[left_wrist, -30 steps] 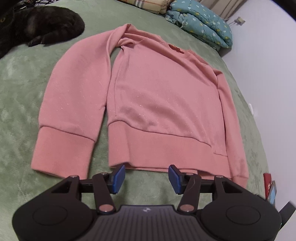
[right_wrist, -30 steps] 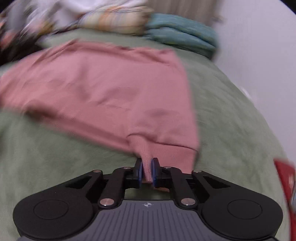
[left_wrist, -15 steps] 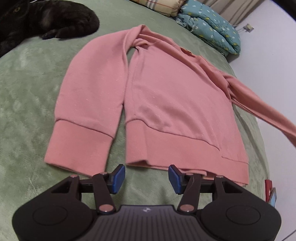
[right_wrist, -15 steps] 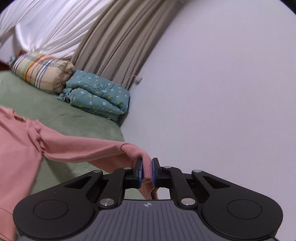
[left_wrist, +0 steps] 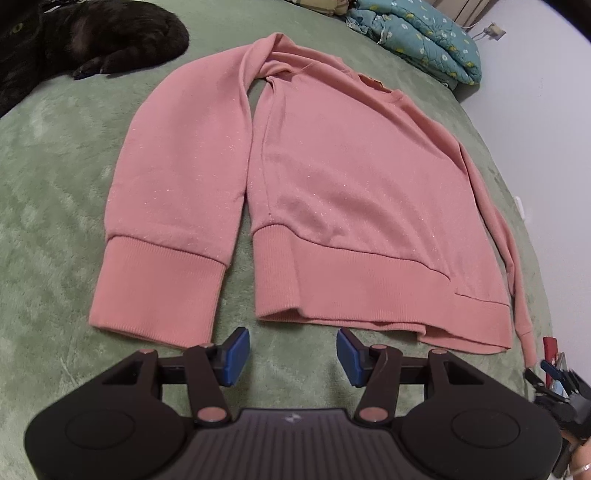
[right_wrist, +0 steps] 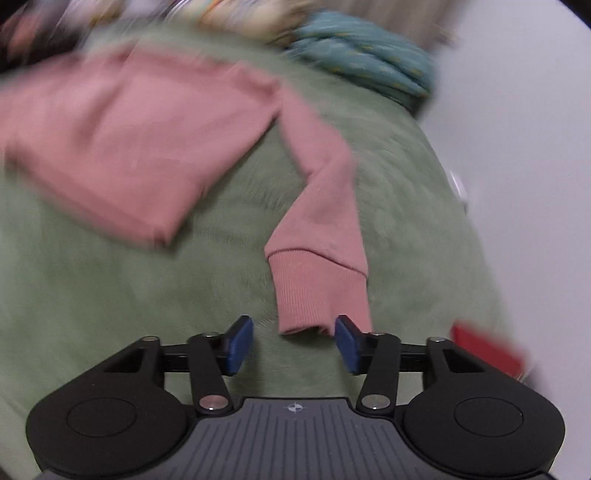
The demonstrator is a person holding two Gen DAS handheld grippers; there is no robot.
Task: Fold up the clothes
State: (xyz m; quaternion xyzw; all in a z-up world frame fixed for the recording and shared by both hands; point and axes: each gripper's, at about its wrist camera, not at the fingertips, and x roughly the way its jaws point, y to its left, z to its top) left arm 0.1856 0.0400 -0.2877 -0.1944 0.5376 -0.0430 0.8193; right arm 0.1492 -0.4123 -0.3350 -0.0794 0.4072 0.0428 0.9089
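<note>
Both grippers hold nothing: the right gripper (right_wrist: 293, 343), jaws just opening, has dropped the pink sweatshirt's (left_wrist: 354, 199) cuff (right_wrist: 319, 291) to straighten that sleeve; the left gripper (left_wrist: 293, 356) hovers half-open.

Home bedroom: green bedspread (left_wrist: 55, 192), folded teal quilt (left_wrist: 424, 33), black cat (left_wrist: 85, 37) lying on bed

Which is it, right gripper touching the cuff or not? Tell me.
Apart. In the right wrist view the right gripper has just been opening; the cuff lies on the bedspread ahead of the pads, with green showing beside each.
</note>
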